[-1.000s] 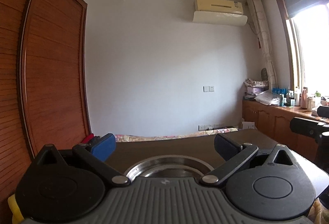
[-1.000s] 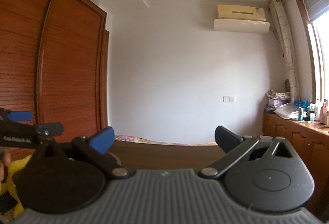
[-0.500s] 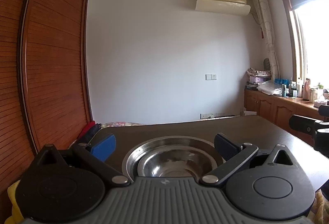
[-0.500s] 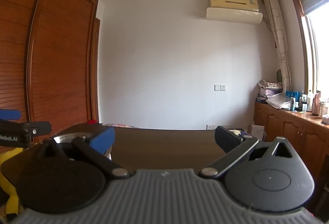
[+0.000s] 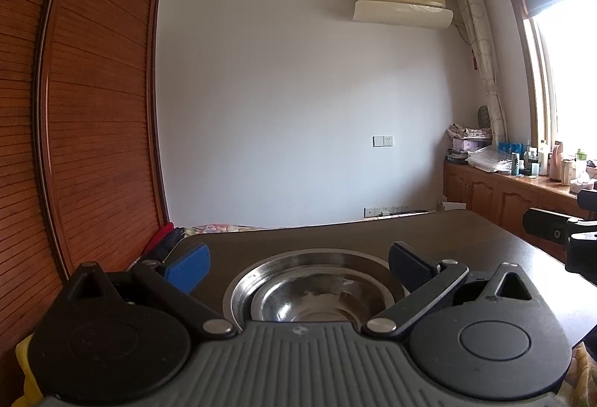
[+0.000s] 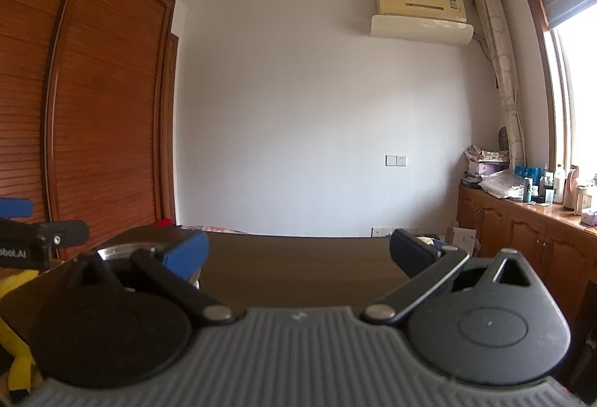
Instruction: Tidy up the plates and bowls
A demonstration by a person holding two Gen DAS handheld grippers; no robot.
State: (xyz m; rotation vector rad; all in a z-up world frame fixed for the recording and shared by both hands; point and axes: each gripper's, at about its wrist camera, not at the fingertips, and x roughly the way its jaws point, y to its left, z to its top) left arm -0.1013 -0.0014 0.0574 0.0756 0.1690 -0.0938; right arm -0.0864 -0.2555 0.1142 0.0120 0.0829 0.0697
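A steel bowl (image 5: 309, 291) sits nested in a wider steel plate (image 5: 238, 289) on the dark wooden table (image 5: 466, 239). My left gripper (image 5: 298, 263) is open and empty, its blue fingers apart just above the near rim of the bowl. In the right wrist view the same dish rim (image 6: 115, 250) shows at the left, partly hidden behind the left blue finger. My right gripper (image 6: 298, 250) is open and empty over bare tabletop (image 6: 298, 269), to the right of the dishes. The left gripper's body (image 6: 37, 239) shows at the left edge there.
A tall wooden louvred wardrobe (image 5: 74, 146) stands close on the left. A low wooden cabinet (image 5: 503, 190) with bottles and clutter runs along the right wall under the window. The right gripper's body (image 5: 559, 239) shows at the right edge of the left wrist view.
Both grippers tilted down and moved forward over the table. The bowl and plate came into fuller view between the left fingers. Both grippers stayed open.
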